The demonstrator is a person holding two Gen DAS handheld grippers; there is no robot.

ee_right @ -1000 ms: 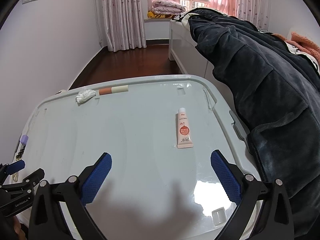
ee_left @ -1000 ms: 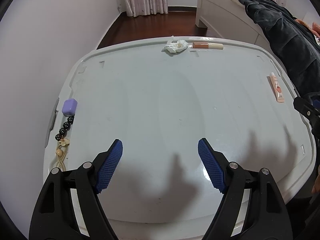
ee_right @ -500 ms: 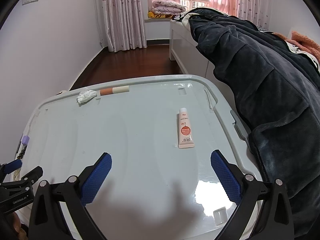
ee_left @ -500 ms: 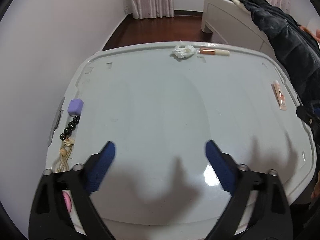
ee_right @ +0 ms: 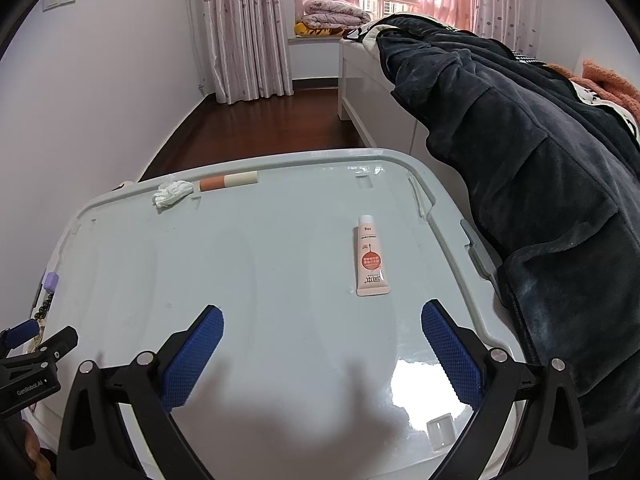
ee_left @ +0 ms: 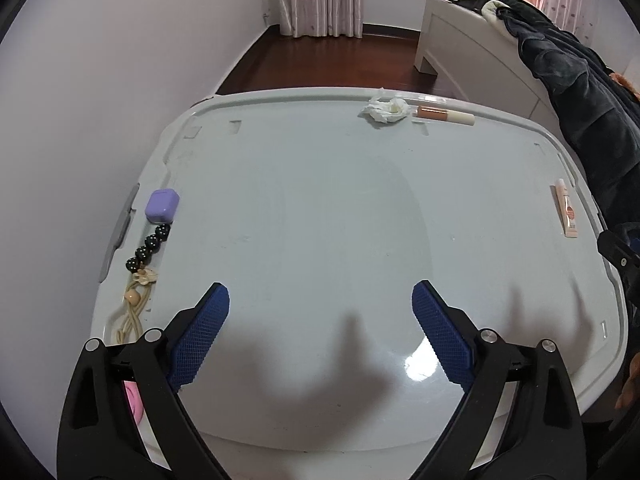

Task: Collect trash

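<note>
A crumpled white tissue [ee_left: 386,110] lies at the far edge of a pale grey storage-box lid [ee_left: 320,220]; it also shows in the right wrist view [ee_right: 173,193]. My left gripper [ee_left: 320,304] is open and empty, held above the lid's near edge, far from the tissue. My right gripper [ee_right: 322,320] is open and empty over the lid's near right part. Part of the left gripper shows at the right wrist view's left edge [ee_right: 28,356].
Right of the tissue lies an orange and cream tube [ee_left: 445,114]. A pink cream tube [ee_right: 370,258] lies near the lid's right side. A purple earbud case [ee_left: 161,205] and a beaded strap [ee_left: 144,256] lie at the left edge. A dark robe [ee_right: 540,168] covers the bed, right.
The left wrist view has tilted up and pulled back a little, so the tissue sits lower in the frame. The right gripper has barely moved. Both stay open.
</note>
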